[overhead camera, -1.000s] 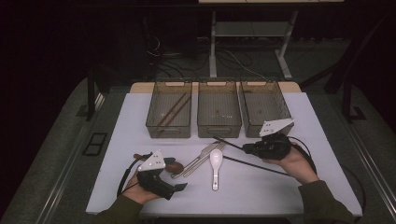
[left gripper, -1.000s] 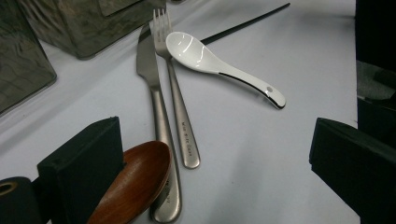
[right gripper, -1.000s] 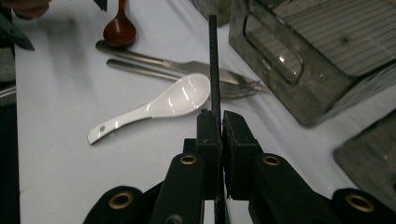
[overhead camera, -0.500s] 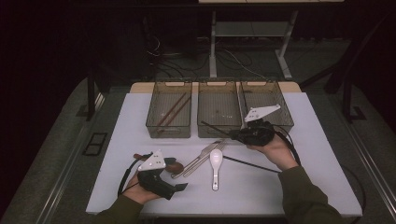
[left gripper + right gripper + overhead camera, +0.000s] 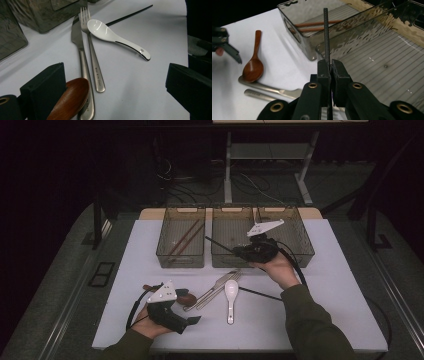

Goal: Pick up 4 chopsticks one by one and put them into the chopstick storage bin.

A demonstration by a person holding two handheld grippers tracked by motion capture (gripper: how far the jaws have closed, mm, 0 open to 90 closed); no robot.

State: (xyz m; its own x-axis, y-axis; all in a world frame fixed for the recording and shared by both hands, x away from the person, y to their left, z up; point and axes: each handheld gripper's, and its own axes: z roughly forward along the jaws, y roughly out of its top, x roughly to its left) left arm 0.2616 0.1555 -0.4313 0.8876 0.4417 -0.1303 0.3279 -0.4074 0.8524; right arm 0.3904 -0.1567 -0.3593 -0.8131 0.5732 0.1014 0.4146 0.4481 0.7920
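My right gripper (image 5: 237, 251) is shut on a black chopstick (image 5: 219, 244), holding it above the front wall of the middle clear bin (image 5: 232, 261). In the right gripper view the black chopstick (image 5: 326, 32) sticks straight out from my right gripper (image 5: 330, 63) toward the left bin's brown chopsticks (image 5: 317, 25). My left gripper (image 5: 192, 320) rests open at the near left of the table. Between its jaws, my left gripper (image 5: 115, 67) sees a wooden spoon (image 5: 71, 100), a knife (image 5: 79, 47), a fork (image 5: 91, 50) and a white spoon (image 5: 112, 36).
Three clear bins stand in a row at the back; the left bin (image 5: 181, 257) holds brown chopsticks, and the right bin (image 5: 300, 255) is beside my right hand. A second black chopstick (image 5: 260, 294) lies on the white table (image 5: 325, 310) right of the white spoon (image 5: 230, 292).
My right gripper has carried the black chopstick leftward and away from me, from the table's right side to the middle bin. The left gripper has stayed put.
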